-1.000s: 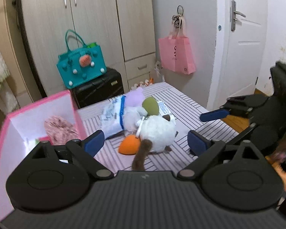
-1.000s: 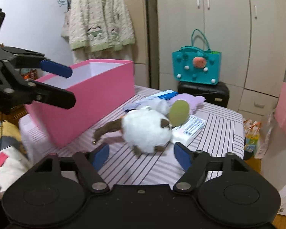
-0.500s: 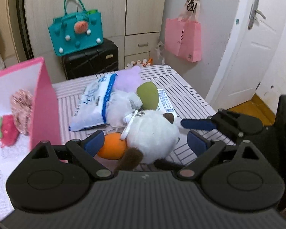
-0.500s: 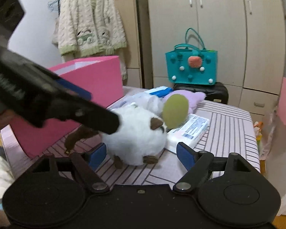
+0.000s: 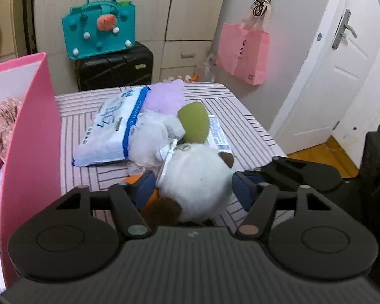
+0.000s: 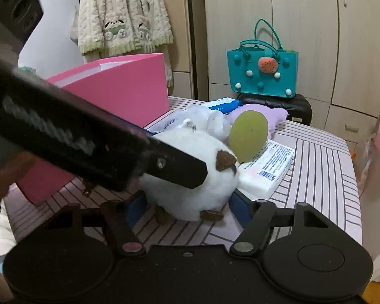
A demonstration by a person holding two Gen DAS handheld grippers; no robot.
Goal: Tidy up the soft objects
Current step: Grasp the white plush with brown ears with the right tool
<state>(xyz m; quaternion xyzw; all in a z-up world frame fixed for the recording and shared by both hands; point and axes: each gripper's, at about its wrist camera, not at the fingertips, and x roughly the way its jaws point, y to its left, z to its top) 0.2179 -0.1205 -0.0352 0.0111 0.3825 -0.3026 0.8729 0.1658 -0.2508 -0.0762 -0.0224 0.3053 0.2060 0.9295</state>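
A round white plush with brown ears and tail (image 5: 197, 179) (image 6: 190, 177) lies on the striped table (image 5: 240, 116). My left gripper (image 5: 192, 187) has its jaws around the plush, blue pads at both sides, closing on it. My right gripper (image 6: 187, 206) also straddles the plush from the other side, open. A green round pad (image 5: 193, 122), an orange soft piece (image 5: 149, 197), a fluffy white item (image 5: 152, 139) and a purple plush (image 5: 164, 96) lie behind it. The pink box (image 5: 30, 136) (image 6: 129, 88) stands on the left.
A blue-white tissue pack (image 5: 109, 126) and a flat white packet (image 6: 266, 169) lie on the table. The pink box holds a pink knitted item (image 5: 5, 111). A teal bag (image 5: 98, 30) sits on a black case. A pink bag (image 5: 243, 50) hangs by the door.
Both grippers moved forward onto the white plush. The left jaws narrowed around it; the left gripper's finger now crosses the right wrist view.
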